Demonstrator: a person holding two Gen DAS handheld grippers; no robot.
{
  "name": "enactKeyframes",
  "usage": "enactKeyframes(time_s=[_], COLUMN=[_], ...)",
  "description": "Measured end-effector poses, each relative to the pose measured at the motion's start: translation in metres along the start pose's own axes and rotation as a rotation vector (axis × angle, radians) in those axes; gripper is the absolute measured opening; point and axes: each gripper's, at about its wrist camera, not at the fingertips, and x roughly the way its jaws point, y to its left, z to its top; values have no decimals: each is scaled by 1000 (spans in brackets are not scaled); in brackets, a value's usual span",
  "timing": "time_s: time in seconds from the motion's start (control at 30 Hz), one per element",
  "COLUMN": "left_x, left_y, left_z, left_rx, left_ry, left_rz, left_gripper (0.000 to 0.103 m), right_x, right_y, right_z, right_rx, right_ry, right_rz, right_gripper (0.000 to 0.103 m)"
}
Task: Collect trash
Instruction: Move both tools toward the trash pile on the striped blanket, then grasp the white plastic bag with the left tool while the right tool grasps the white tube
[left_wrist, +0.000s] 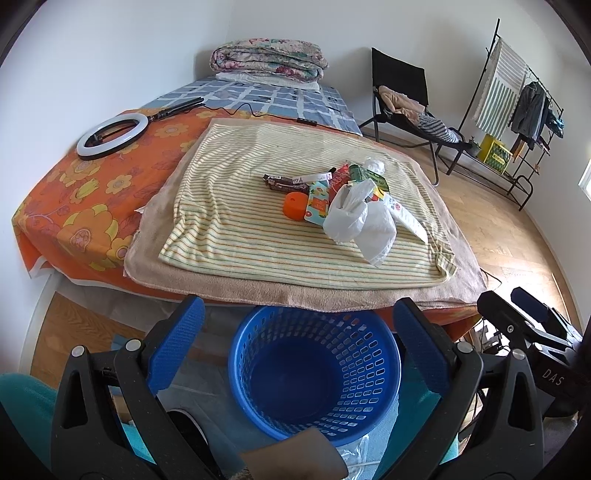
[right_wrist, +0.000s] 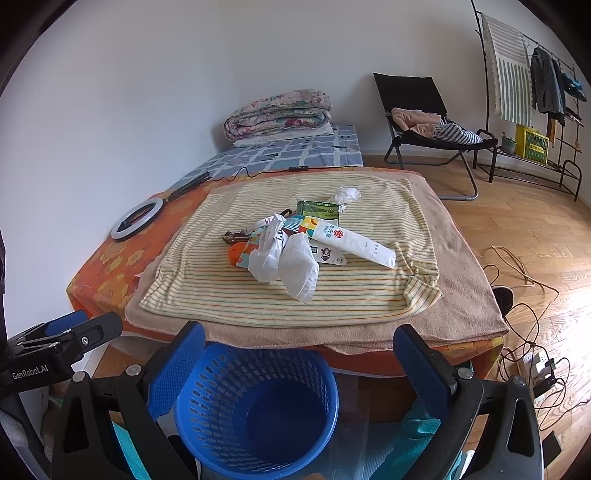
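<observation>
Blue basket (left_wrist: 314, 373) sits empty below the bed edge; trash pile (right_wrist: 295, 243) lies mid-towel. My 2 claws, left gripper (left_wrist: 301, 347) and right gripper (right_wrist: 299, 363), gape wide, holding nothing. I'd pinch the crumpled white bag (right_wrist: 284, 266) first.

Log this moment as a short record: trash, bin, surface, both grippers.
trash: a pile of wrappers, cartons and crumpled white bags, with an orange lid at its left edge
surface: striped cloth over a tan towel on the bed
bin: blue basket on the floor below the bed's near edge, nothing visible inside
left gripper: open, holding nothing, above the basket
right gripper: open, holding nothing, above the basket
progress: no trash collected yet
</observation>
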Motion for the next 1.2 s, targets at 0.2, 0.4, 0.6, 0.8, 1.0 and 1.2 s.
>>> enactKeyframes(time_s=[0.2, 0.4, 0.6, 0.8, 1.0, 1.2], left_x=[23, 45, 68, 89, 118, 156], left_y=[-5, -7, -4, -9, -43, -69], left_z=[18, 33, 52, 75, 95, 109], left_rx=[20, 60, 100, 125, 223, 265], left_ry=[23, 46, 76, 113, 144, 184], left_rz=[-19, -42, -52, -117, -161, -185], left_gripper=[103, 103, 93, 82, 75, 68], right_x=[14, 32, 45, 67, 89, 108], right_y=[-4, -21, -27, -30, -38, -47], right_z=[0, -5, -1, 12, 21, 23], right_rx=[-12, 21, -8, -3, 23, 27], right_ry=[25, 32, 42, 74, 91, 114], right_rz=[-31, 2, -1, 48, 74, 81], right_gripper=[103, 102, 102, 102, 97, 94])
